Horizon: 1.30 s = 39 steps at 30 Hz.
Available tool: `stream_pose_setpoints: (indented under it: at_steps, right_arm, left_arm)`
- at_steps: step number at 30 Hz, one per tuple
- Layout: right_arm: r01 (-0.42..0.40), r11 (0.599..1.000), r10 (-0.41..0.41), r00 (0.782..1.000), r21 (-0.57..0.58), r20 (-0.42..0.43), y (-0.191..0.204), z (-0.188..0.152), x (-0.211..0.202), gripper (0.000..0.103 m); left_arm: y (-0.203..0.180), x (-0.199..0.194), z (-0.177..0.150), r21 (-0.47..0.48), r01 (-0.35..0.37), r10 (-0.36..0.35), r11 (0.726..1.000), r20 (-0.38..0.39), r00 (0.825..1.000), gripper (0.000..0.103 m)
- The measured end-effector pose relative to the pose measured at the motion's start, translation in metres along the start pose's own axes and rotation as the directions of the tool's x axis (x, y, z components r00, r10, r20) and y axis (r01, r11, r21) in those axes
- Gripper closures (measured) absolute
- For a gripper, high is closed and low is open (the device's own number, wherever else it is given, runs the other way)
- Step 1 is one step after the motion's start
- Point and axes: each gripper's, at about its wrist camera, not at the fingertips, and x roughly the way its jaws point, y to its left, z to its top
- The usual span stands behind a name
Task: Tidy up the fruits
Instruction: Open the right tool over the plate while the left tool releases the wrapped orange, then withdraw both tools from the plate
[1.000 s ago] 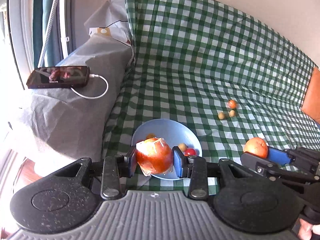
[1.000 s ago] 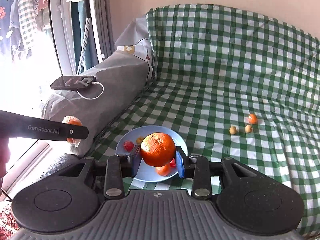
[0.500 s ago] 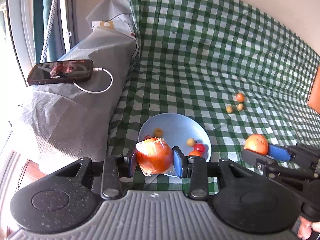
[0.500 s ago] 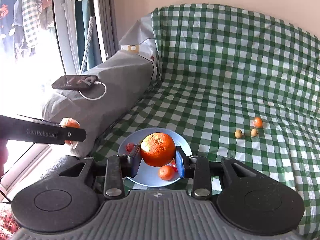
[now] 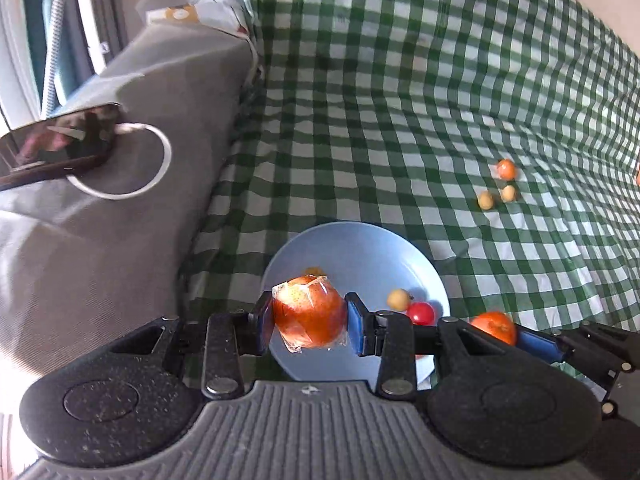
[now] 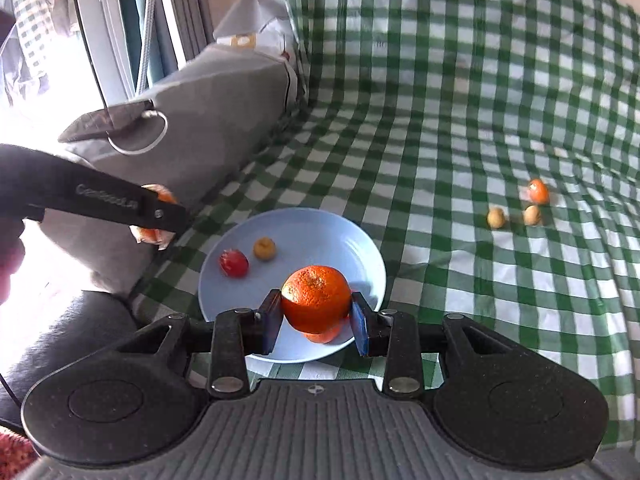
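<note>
My left gripper [image 5: 309, 317] is shut on a plastic-wrapped red apple [image 5: 310, 316] and holds it over the near left part of the blue plate [image 5: 360, 252]. My right gripper [image 6: 316, 316] is shut on an orange [image 6: 316, 298] and holds it over the near side of the plate [image 6: 320, 228]. On the plate lie a red cherry tomato [image 6: 233, 263], a small yellow fruit [image 6: 264, 248] and a small orange fruit [image 6: 320, 337] under the orange. The right gripper with its orange [image 5: 494, 326] shows at the right of the left wrist view.
Three small fruits lie on the green checked cloth to the far right: an orange one [image 6: 537, 191] and two yellowish ones [image 6: 496, 217]. A grey covered block [image 5: 120, 160] with a phone [image 5: 56, 144] and white cable stands left of the plate.
Both grippers have moved forward and lower towards the plate, each still holding its fruit. The right gripper has drawn closer to the left one, over the plate's edge.
</note>
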Motion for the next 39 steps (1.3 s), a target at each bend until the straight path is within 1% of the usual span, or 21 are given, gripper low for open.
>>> stream_pose_setpoints:
  at_steps: [7,11,18,26,27,28,29,30,31,33,34,36,38,39]
  right_arm:
    - [-0.008,1.000,0.008,0.999,-0.002,-0.040,-0.004,0.007,0.041,0.066]
    - [-0.008,1.000,0.010,0.998,0.025,-0.060,-0.009,0.007,0.056,0.065]
    - [0.003,1.000,-0.002,0.996,0.010,-0.086,-0.017,0.008,0.079,0.065]
    - [0.003,1.000,-0.004,0.994,-0.007,-0.112,-0.020,0.010,0.099,0.065]
    - [0.005,1.000,-0.006,0.993,-0.011,-0.117,-0.019,0.011,0.101,0.065]
    - [0.003,1.000,-0.005,0.993,-0.014,-0.121,-0.019,0.011,0.102,0.065]
    - [-0.003,1.000,0.002,0.992,-0.014,-0.127,-0.019,0.011,0.103,0.064]
    - [-0.014,1.000,0.013,0.991,-0.007,-0.132,-0.019,0.012,0.103,0.060]
    - [-0.033,0.999,0.034,0.989,0.010,-0.141,-0.020,0.013,0.103,0.054]
    - [-0.048,0.998,0.053,0.987,0.037,-0.148,-0.021,0.015,0.097,0.025]
    - [-0.045,0.998,0.050,0.988,0.038,-0.148,-0.021,0.016,0.092,0.020]
    - [-0.042,0.999,0.046,0.987,0.031,-0.156,-0.019,0.016,0.080,0.010]
    - [-0.040,0.998,0.046,0.984,0.037,-0.172,-0.018,0.015,0.066,0.004]
    - [-0.040,0.998,0.047,0.983,0.043,-0.175,-0.017,0.013,0.057,0.003]
  left_arm:
    - [-0.009,0.047,0.011,0.042,0.002,0.001,0.999,-0.057,0.998,0.062]
    - [-0.012,0.062,0.013,0.061,-0.002,0.006,0.998,-0.070,0.998,0.062]
    - [-0.011,0.088,0.015,0.076,-0.008,0.017,0.997,-0.115,0.993,0.062]
    - [-0.012,0.110,0.015,0.093,-0.025,0.038,0.995,-0.141,0.989,0.061]
    - [-0.011,0.110,0.015,0.093,-0.023,0.036,0.995,-0.135,0.990,0.056]
    - [-0.011,0.109,0.017,0.095,-0.026,0.038,0.995,-0.130,0.991,0.039]
    - [-0.012,0.107,0.018,0.092,-0.032,0.043,0.995,-0.121,0.992,0.029]
    - [-0.011,0.102,0.019,0.085,-0.035,0.044,0.996,-0.103,0.994,0.009]
    - [-0.010,0.097,0.020,0.076,-0.038,0.044,0.996,-0.086,0.995,0.001]
    - [-0.010,0.084,0.019,0.069,-0.043,0.047,0.997,-0.061,0.997,0.000]
    - [-0.010,0.079,0.018,0.078,-0.045,0.050,0.996,-0.066,0.997,0.000]
    - [-0.010,0.066,0.014,0.089,-0.072,0.080,0.993,-0.089,0.993,0.000]
    - [-0.006,0.048,0.006,0.079,-0.082,0.088,0.993,-0.077,0.993,0.000]
    - [-0.003,0.037,0.001,0.066,-0.082,0.087,0.994,-0.070,0.994,0.000]
